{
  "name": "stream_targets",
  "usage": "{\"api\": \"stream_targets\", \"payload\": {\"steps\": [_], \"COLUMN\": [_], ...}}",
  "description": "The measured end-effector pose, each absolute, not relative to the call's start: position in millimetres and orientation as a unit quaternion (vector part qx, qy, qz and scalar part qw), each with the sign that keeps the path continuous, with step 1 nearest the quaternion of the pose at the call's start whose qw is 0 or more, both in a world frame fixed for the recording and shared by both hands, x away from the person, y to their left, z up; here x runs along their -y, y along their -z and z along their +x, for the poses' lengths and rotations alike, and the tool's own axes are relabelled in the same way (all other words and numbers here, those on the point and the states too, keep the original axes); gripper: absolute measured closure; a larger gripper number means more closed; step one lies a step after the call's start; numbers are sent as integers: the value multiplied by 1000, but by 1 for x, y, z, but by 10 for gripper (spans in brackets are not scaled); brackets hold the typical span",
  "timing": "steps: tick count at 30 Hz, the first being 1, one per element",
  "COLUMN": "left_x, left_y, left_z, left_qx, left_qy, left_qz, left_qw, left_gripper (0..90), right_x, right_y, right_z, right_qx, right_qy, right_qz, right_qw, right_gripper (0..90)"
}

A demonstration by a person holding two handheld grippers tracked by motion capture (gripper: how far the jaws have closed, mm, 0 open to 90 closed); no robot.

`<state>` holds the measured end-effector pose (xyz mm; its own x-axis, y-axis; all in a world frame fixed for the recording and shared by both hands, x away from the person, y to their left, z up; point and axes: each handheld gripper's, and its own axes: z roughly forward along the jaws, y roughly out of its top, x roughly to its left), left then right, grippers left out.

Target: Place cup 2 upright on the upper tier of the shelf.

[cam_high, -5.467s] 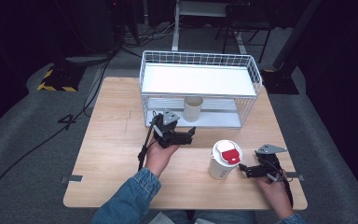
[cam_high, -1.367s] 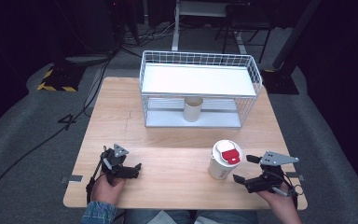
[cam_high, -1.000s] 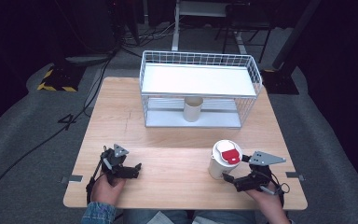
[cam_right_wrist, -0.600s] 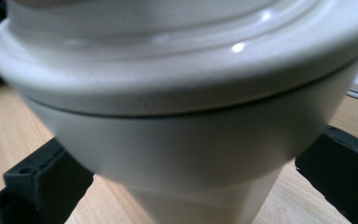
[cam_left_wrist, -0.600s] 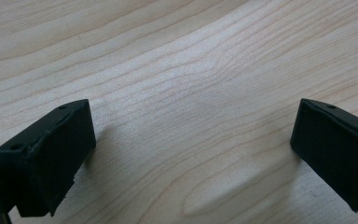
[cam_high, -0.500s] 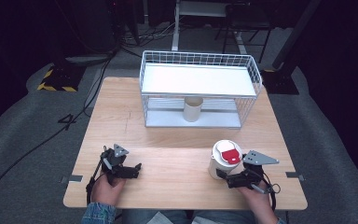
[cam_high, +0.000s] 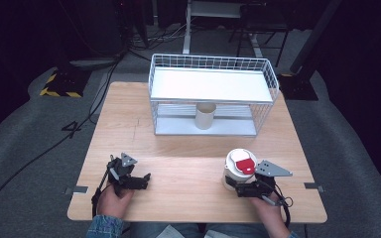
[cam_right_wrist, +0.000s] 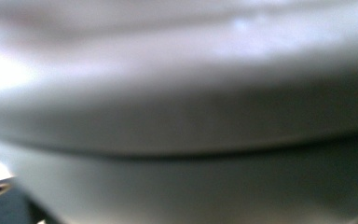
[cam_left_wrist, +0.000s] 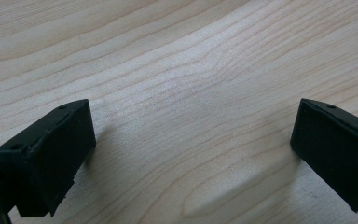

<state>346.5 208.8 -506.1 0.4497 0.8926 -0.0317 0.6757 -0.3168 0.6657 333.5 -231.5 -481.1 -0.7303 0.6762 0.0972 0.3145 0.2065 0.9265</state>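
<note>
Right gripper (cam_high: 234, 184): jaws just closing onto the white cup (cam_high: 238, 168), near right of the table (cam_high: 188, 148).
Left gripper (cam_high: 141, 179): released, resting near left.

Bare surface (cam_high: 188, 168) lies open between my left claw (cam_high: 141, 179) and the white cup (cam_high: 238, 168) beside my right claw (cam_high: 233, 184). Farther back, the wire rack (cam_high: 211, 94) blocks the way, a small cup (cam_high: 205, 115) under its shelf.
</note>
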Motion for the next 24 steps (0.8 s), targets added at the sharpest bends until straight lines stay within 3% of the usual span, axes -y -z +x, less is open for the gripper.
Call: {"api": "stream_targets", "payload": {"steps": [24], "left_x": [-209], "left_y": [506], "left_z": [347], "left_qx": [-494], "left_qy": [-174], "left_qz": [793], "left_qw": [311], "left_gripper": [4], "right_x": [228], "right_y": [477], "right_z": [329], "right_qx": [-763], "right_qy": [-524], "right_qz": [322], "right_qw": [198], "right_gripper": [123]}}
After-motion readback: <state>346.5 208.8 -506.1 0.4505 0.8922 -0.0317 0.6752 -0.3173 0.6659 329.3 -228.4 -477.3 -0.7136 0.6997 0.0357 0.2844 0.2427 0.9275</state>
